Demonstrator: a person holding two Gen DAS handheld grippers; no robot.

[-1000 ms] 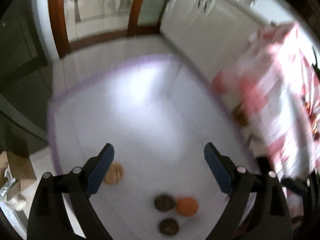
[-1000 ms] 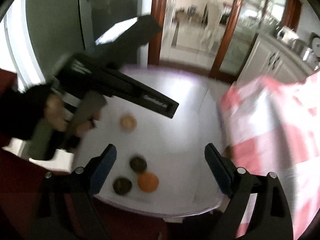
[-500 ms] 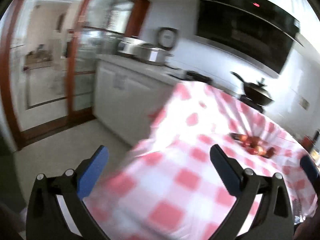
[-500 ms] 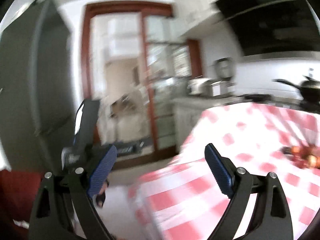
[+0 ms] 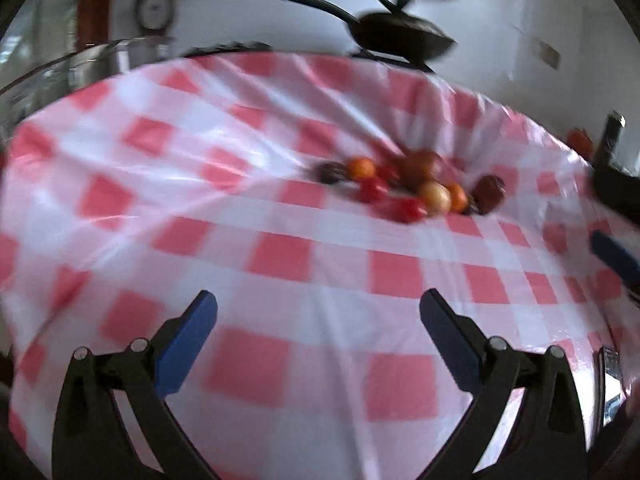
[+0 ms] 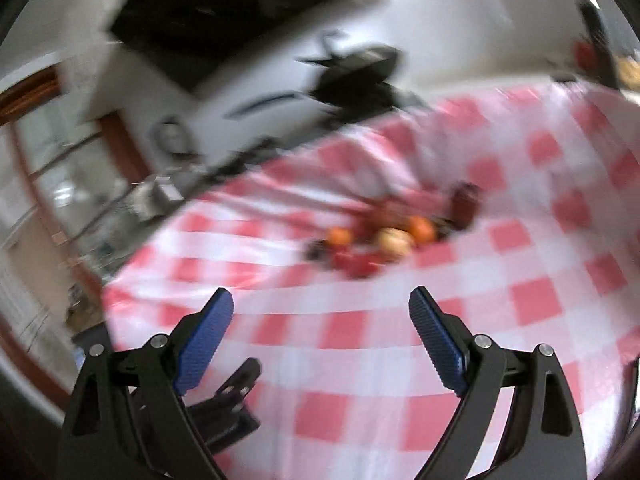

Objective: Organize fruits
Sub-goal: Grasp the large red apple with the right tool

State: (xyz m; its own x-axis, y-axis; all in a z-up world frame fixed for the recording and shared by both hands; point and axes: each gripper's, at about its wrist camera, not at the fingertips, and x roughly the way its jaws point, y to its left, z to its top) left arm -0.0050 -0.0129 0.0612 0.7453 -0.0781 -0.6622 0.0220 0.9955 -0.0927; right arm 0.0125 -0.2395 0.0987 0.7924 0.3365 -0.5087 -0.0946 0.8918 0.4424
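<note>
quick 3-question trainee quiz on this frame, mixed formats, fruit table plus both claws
1. True or false: the left claw holds a fruit.
2. Where does the fruit pile lie? A) on the checked tablecloth B) in a basket C) on the floor
3. Fill in: behind the table a black ____ stands.

Key:
1. False. Its pads are apart with only cloth between them; the right claw is empty too.
2. A. The fruits lie bunched together, ahead of both claws.
3. Pan, with a long handle.
</note>
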